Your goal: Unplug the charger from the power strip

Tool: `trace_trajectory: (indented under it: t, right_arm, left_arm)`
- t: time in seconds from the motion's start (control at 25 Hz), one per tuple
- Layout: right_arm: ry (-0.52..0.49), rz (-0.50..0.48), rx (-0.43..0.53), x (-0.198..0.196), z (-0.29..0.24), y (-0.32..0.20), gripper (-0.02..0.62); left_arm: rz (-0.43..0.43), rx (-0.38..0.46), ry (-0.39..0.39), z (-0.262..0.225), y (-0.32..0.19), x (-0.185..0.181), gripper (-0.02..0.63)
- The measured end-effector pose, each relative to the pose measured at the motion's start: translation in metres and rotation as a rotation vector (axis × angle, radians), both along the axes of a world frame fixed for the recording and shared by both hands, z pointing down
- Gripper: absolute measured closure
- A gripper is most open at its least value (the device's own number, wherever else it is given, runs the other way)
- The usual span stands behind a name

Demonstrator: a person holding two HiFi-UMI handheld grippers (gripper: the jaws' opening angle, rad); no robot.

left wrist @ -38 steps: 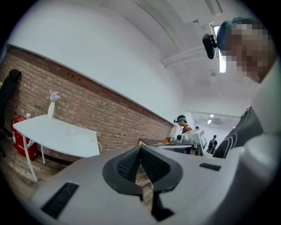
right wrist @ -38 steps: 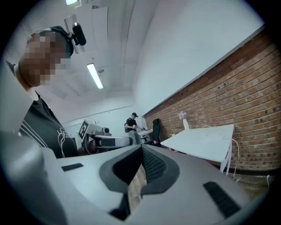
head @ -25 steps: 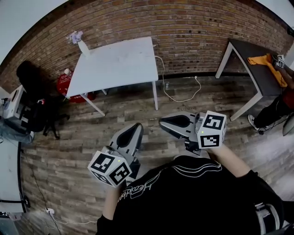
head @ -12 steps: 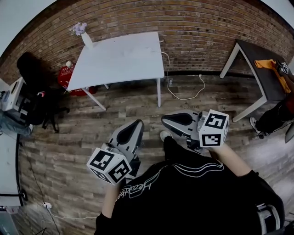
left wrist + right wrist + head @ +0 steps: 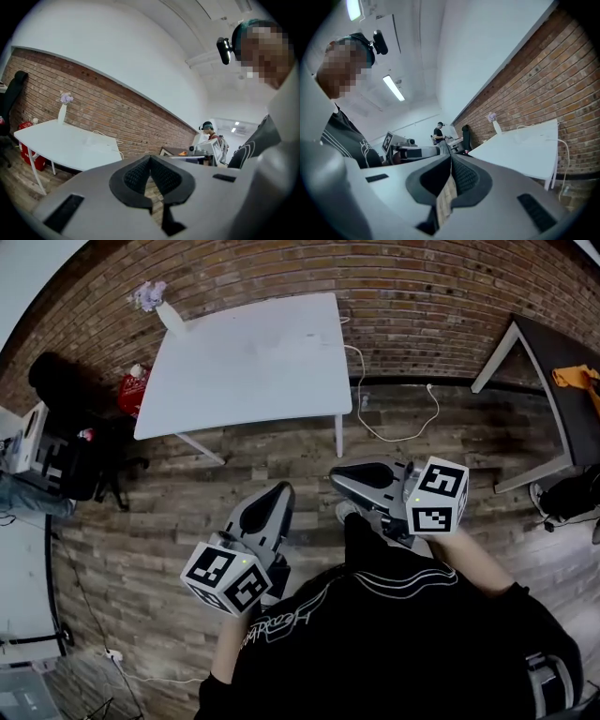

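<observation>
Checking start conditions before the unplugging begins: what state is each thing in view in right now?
left gripper, shut, nothing between its jaws.
right gripper, shut, nothing between its jaws.
white table, standing upright.
vase, upright at the table's back corner.
white cable, trailing off the table to the floor, its end lying there.
orange cloth, crumpled on the dark table.

White table (image 5: 253, 357) against brick wall (image 5: 422, 287); vase with flowers (image 5: 169, 317) on far left corner. Red bag (image 5: 129, 395) near left edge. Orange cloth (image 5: 578, 379) on dark table (image 5: 548, 352).
</observation>
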State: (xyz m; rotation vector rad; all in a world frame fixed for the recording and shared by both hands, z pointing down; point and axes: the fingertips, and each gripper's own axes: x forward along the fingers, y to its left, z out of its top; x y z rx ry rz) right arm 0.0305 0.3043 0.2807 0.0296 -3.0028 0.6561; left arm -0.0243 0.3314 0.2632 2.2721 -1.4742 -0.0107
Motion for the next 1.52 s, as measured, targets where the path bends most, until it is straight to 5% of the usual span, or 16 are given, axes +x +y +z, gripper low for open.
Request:
trace_trajectory:
  t: [0.28, 0.64, 1.04, 1.52]
  right_arm:
    - [0.058, 0.004, 0.021, -0.027, 0.021, -0.137, 0.597]
    - [0.093, 0.006, 0.02, -0.036, 0.036, -0.279, 0.597]
    - [0.142, 0.034, 0.072, -0.048, 0.051, -0.347, 0.597]
    - [0.189, 0.073, 0.03, -0.092, 0.084, -0.416, 0.595]
  left_arm:
    - [-0.018, -0.082, 0.029, 0.025, -0.134, -0.029, 0.601]
    - [-0.027, -0.065, 0.013, 0.031, -0.286, -0.046, 0.601]
    - [-0.081, -0.079, -0.009, 0.05, -0.334, -0.074, 0.6]
    - [-0.186, -0.184, -0.012, 0.102, -0.391, -0.151, 0.598]
